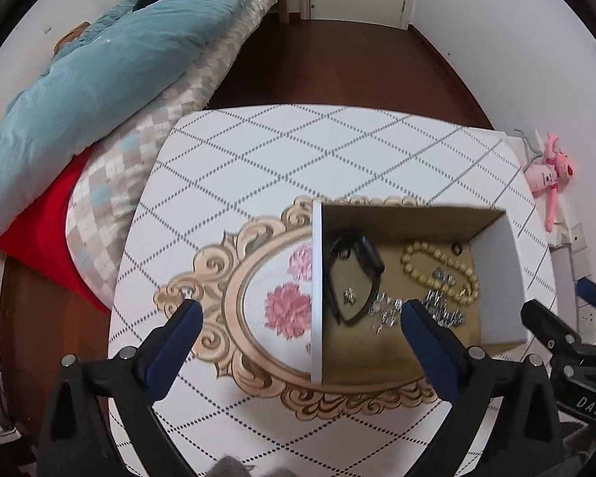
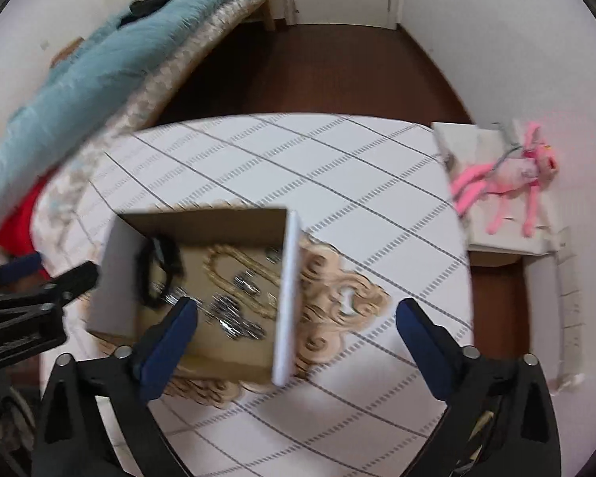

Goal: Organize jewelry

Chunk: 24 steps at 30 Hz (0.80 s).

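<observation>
A cardboard box (image 1: 496,278) with white outer walls stands on an ornate gold-framed tray (image 1: 234,278) on the table. Inside lie a yellow bead bracelet (image 1: 417,254), a black cord necklace (image 1: 351,274) and silver pieces (image 1: 441,306). My left gripper (image 1: 298,310) is open and empty, its jaws wide above the box's left wall. My right gripper (image 2: 298,310) is open and empty above the box's right wall (image 2: 286,298). The box contents are blurred in the right wrist view. The right gripper also shows at the right edge of the left wrist view (image 1: 556,310).
The table (image 1: 298,151) has a white diamond-patterned cover. A bed with a teal quilt (image 1: 99,59) lies to the left. A pink plush toy (image 2: 504,175) lies on a white box to the right. Dark wood floor lies beyond the table.
</observation>
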Motion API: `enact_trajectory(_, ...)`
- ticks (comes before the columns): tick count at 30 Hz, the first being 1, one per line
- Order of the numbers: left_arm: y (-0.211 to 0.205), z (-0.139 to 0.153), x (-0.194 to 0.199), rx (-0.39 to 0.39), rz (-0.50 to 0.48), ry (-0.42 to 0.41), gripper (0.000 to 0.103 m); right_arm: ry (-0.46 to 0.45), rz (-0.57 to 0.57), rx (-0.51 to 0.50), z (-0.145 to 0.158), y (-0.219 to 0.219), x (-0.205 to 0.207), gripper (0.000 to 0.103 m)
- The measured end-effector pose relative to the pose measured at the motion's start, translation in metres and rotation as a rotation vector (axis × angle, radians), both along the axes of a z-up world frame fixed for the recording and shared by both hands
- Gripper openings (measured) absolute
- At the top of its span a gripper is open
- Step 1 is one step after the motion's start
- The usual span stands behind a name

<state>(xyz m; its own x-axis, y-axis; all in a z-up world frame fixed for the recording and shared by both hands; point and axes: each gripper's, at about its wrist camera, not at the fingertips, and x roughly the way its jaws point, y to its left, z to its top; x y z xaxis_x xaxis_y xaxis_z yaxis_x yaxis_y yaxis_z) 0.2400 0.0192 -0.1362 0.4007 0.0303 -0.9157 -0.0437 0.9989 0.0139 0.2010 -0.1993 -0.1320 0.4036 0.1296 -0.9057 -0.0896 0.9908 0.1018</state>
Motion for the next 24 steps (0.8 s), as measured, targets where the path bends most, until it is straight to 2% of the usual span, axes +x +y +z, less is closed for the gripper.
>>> enact_trajectory(6,-0.005,-0.013,-0.016,0.010,0.004,0.008,0.103,-0.007,0.003,-0.052,-0.008,0.004,-0.016,0.103)
enact_trajectory(12,-0.005,-0.008,-0.025,0.008,0.017,-0.007,0.103,-0.001,-0.018,-0.040,-0.009,0.000,-0.025,0.103)
enact_trajectory(19,-0.008,0.023,-0.044,-0.003,0.012,-0.053,0.103,-0.033,-0.037,-0.025,0.011,-0.004,-0.041,0.103)
enact_trajectory(24,-0.010,0.055,-0.068,-0.012,0.003,-0.105,0.103,-0.087,-0.060,-0.017,0.042,-0.010,-0.062,0.103)
